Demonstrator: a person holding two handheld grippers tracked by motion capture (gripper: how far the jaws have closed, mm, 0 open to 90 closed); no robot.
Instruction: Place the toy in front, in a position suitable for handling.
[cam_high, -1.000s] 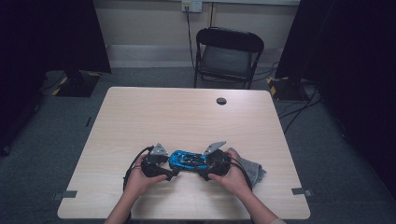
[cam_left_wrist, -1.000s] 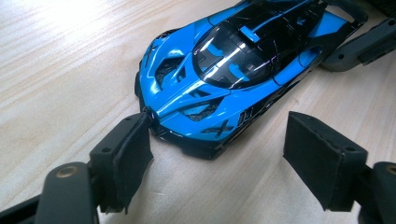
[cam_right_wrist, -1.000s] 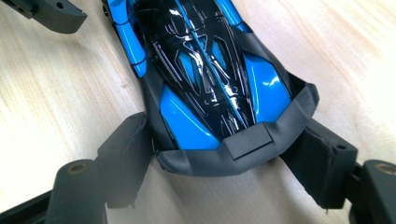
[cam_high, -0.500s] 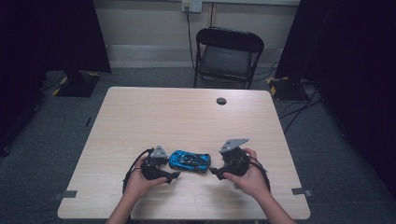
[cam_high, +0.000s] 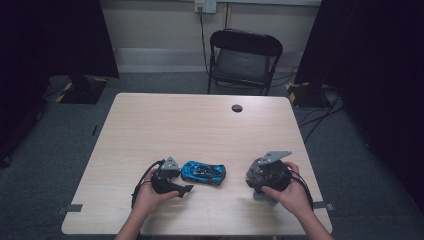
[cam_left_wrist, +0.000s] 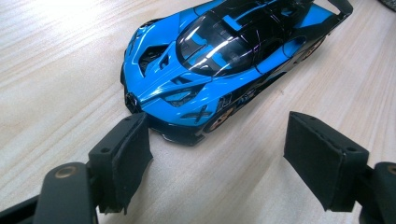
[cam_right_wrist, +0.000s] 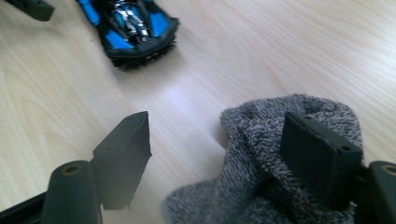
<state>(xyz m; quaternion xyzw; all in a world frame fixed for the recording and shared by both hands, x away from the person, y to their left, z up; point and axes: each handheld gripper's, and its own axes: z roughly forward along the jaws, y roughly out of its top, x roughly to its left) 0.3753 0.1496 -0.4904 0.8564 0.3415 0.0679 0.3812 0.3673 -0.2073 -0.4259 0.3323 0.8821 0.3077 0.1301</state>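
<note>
A blue and black toy sports car (cam_high: 202, 172) lies on the wooden table (cam_high: 200, 125) near its front edge. My left gripper (cam_high: 181, 183) is just left of it and open; in the left gripper view the car's nose (cam_left_wrist: 159, 93) sits just beyond the open pads, close to the left pad (cam_left_wrist: 126, 154). To the right of the car, my right gripper (cam_high: 256, 185) is open over a grey fuzzy cloth (cam_right_wrist: 261, 182). Its right pad (cam_right_wrist: 317, 158) rests against the cloth's bunched top. The car's rear (cam_right_wrist: 133, 28) lies farther off in the right gripper view.
A small black round object (cam_high: 237, 108) sits near the table's far edge. A black folding chair (cam_high: 243, 60) stands beyond it. Cables run across the floor at the right. The table's front edge lies close under both hands.
My right gripper has left the car's right end and moved right to the grey cloth. The left gripper and the car have stayed put.
</note>
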